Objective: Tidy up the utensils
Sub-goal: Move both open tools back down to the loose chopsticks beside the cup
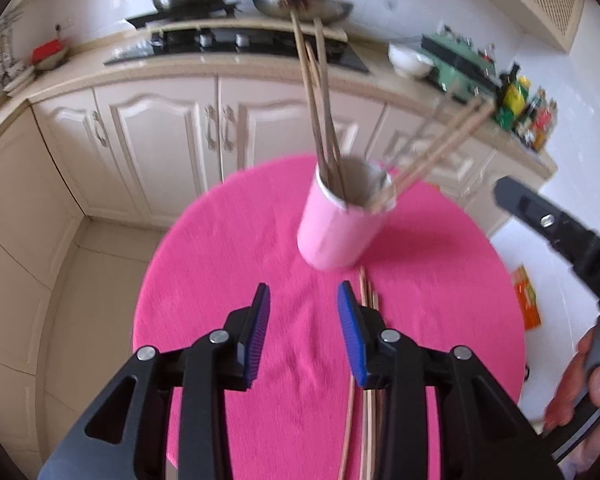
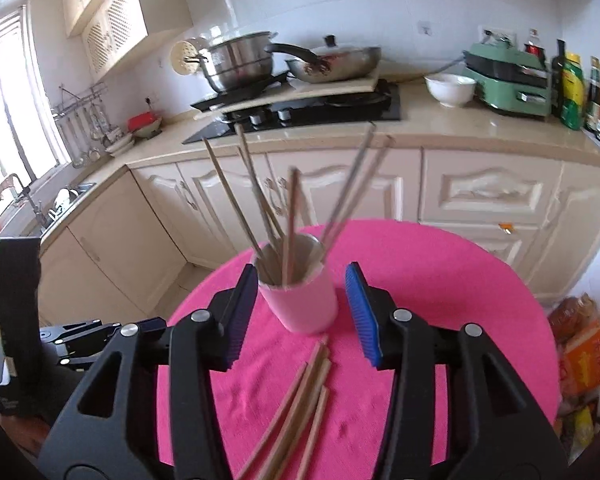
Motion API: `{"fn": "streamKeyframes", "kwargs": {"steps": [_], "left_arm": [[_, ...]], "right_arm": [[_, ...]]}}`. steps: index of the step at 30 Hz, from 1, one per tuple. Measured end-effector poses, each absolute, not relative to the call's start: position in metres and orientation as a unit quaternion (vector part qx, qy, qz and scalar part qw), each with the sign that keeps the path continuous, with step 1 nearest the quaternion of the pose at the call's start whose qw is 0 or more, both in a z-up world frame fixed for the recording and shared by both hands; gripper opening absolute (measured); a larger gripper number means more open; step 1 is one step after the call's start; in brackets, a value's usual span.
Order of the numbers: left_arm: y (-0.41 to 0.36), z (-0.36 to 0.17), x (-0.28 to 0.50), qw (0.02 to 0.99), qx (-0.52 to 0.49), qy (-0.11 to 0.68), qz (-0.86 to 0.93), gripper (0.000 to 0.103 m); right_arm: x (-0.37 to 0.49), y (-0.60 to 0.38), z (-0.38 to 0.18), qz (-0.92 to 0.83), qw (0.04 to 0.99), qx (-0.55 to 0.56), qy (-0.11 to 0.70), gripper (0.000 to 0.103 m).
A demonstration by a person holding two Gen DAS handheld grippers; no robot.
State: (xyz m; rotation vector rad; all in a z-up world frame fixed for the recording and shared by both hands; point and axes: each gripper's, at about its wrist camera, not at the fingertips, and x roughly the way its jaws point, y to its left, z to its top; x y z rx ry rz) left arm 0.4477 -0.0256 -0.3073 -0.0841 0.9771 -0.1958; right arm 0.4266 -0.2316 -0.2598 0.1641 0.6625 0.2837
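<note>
A pink cup (image 1: 336, 232) stands on the round pink tablecloth (image 1: 220, 260) and holds several wooden chopsticks (image 1: 320, 120) that fan out to both sides. More loose chopsticks (image 1: 366, 300) lie on the cloth in front of the cup, partly under my left gripper's right finger. My left gripper (image 1: 304, 292) hovers open over the cloth, short of the cup, with nothing between its pads. In the right wrist view my right gripper (image 2: 303, 271) is open; the cup (image 2: 304, 304) shows just beyond its tips, untouched. Loose chopsticks (image 2: 304, 392) lie on the cloth below it.
A kitchen counter (image 2: 440, 128) runs behind the table, bearing a hob, a steel pot (image 2: 236, 64), a wok (image 2: 336, 64), a white bowl (image 2: 450, 88), a green appliance (image 2: 508, 80) and bottles. Cream cabinets stand below. Orange packets (image 2: 588, 352) lie at the right.
</note>
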Motion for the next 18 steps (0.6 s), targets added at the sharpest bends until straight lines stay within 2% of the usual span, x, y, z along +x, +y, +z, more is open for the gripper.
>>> {"fn": "streamKeyframes", "kwargs": {"steps": [11,18], "left_arm": [[-0.055,-0.373,0.436,0.815,0.014,0.567,-0.121,0.035],[-0.067,-0.402,0.441,0.791,0.033,0.599,-0.123,0.035]], "right_arm": [[0.397,-0.259,-0.318,0.099,0.902,0.101,0.409,0.046],[0.396,-0.259,-0.355,0.095,0.878,0.105,0.458,0.046]]}}
